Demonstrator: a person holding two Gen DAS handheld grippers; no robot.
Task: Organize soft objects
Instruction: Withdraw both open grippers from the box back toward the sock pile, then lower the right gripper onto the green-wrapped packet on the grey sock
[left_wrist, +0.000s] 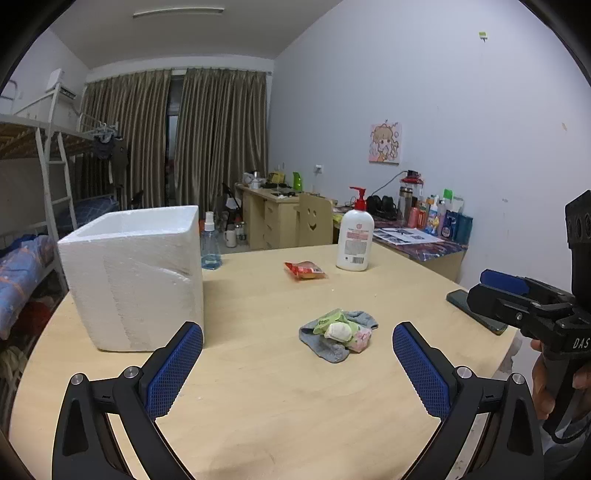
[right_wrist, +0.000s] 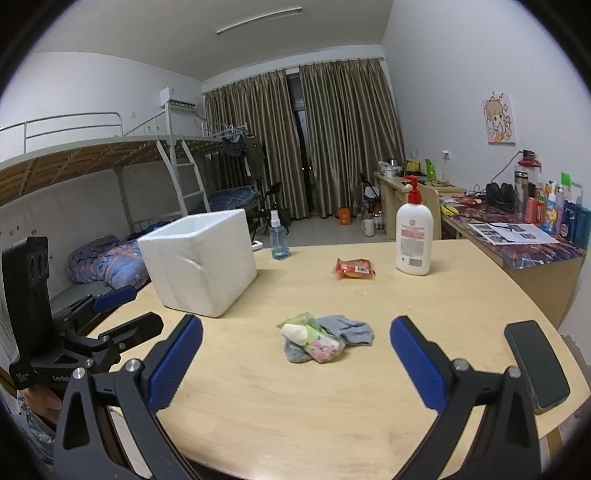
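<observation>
A: Bare table lies between both spread-jawed grippers and the sock pile, so the near approach is free.
B: And the sides?
A: The foam box walls off the left, well apart from the pile; a phone lies at the right edge. Lotion bottle and red packet stand beyond

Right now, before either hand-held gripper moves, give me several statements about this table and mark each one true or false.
1. The white foam box stands upright, open at the top. True.
2. The small pile of soft socks lies inside that box. False: it lies on the wooden table.
3. The left hand-held gripper is open. True.
4. The right hand-held gripper grips the red snack packet. False: it is open and holds nothing.
</observation>
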